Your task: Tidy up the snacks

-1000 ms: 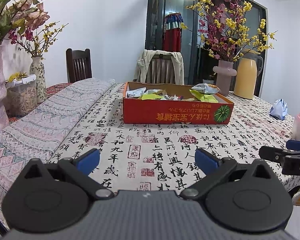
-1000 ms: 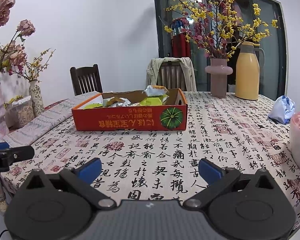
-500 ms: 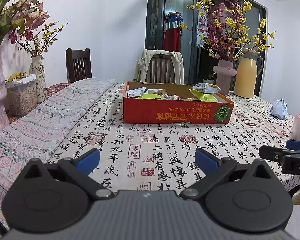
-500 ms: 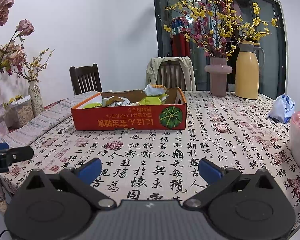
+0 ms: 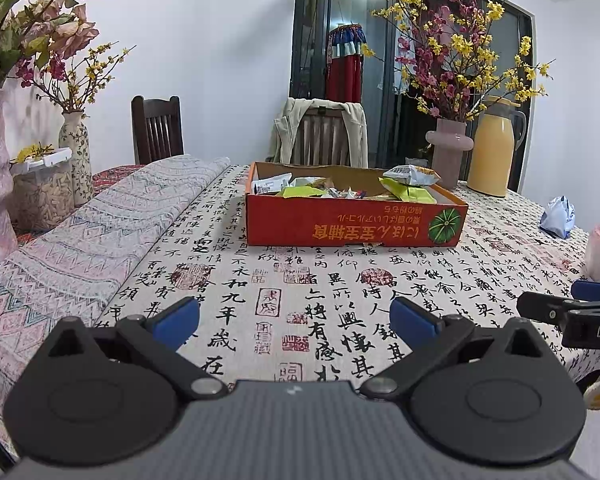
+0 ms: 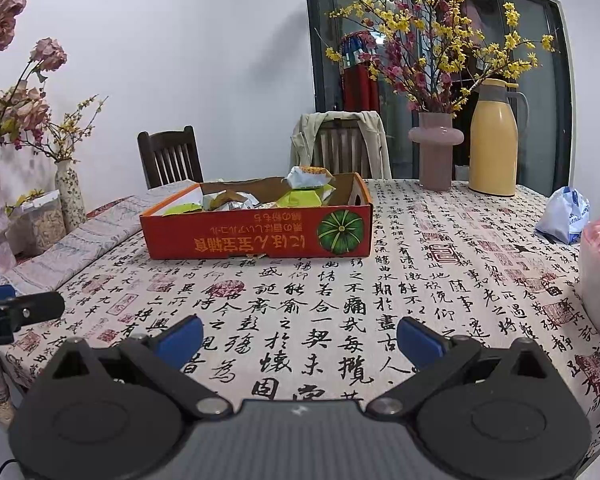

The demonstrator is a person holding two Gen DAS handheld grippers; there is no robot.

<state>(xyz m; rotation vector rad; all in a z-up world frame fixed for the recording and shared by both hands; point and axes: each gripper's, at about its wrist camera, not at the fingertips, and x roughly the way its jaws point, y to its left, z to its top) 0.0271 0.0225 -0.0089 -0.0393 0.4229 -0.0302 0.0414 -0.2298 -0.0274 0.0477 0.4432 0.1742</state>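
Calligraphy-print cloth covers the whole table [image 6: 440,248], black characters plus red seal stamps, too stylised for me to read. Mid-table sits the red cardboard box [image 5: 356,220] with a green pumpkin picture and yellow writing printed upside down. Snacks [image 6: 304,190] are heaped inside, mostly hidden by the box wall, labels unreadable. Left gripper [image 5: 296,318] and right gripper [image 6: 300,338] both hover low near the table edge, well short of the box, jaws spread wide and empty.
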